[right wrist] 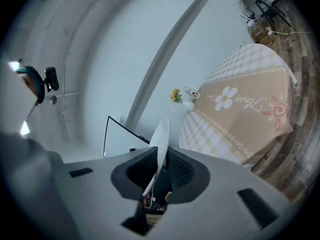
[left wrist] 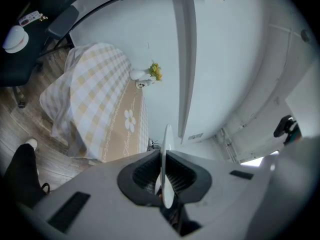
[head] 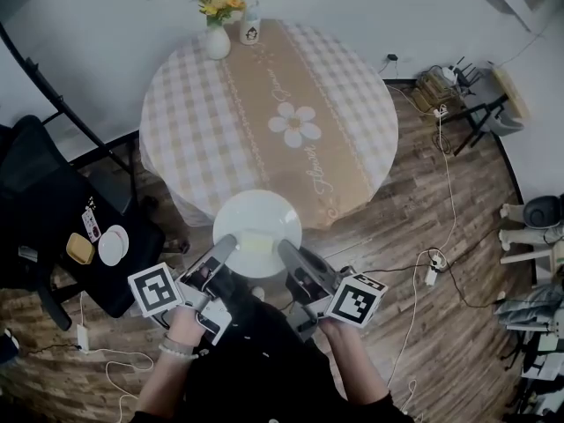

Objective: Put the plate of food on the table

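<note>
Between both tools, clamped at its rim, rides the plate.

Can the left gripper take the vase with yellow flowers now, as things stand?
Probably not. The left gripper is shut on the white plate, which the right gripper also holds, and the vase stands at the far edge of the table.
</note>
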Demonstrator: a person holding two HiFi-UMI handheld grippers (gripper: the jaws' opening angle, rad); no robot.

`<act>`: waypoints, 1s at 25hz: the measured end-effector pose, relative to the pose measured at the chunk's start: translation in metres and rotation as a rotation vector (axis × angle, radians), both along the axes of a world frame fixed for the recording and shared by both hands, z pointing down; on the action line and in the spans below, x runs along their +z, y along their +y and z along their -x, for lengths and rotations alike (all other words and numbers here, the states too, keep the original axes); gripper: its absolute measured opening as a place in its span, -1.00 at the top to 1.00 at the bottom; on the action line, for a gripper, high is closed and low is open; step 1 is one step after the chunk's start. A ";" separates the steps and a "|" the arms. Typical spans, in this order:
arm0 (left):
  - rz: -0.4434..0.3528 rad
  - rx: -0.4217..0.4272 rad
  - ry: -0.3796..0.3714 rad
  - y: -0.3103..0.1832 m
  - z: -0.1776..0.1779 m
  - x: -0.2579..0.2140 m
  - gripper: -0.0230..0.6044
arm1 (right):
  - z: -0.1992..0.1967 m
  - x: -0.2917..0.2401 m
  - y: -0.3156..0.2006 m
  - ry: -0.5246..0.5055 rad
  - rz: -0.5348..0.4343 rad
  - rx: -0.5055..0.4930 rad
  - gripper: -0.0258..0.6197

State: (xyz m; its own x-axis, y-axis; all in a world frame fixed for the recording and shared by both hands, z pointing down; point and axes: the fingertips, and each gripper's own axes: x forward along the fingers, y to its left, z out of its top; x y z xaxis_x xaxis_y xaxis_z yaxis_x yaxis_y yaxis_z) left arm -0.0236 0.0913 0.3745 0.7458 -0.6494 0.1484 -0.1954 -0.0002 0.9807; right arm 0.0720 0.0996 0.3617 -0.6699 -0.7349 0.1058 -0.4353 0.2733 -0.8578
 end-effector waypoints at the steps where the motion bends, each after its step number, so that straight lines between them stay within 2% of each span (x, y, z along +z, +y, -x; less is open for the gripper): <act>1: 0.001 0.002 0.001 -0.008 0.002 0.002 0.88 | 0.002 0.001 -0.008 0.001 0.001 0.002 0.83; 8: -0.005 0.032 0.008 -0.021 -0.014 0.000 0.88 | -0.013 0.000 -0.018 0.009 -0.003 0.027 0.83; 15: -0.008 0.080 0.008 -0.063 -0.020 -0.003 0.88 | -0.018 -0.001 -0.055 0.004 0.005 0.081 0.83; 25: -0.003 0.118 0.006 -0.125 -0.006 -0.002 0.88 | -0.004 0.000 -0.113 0.004 0.017 0.116 0.83</act>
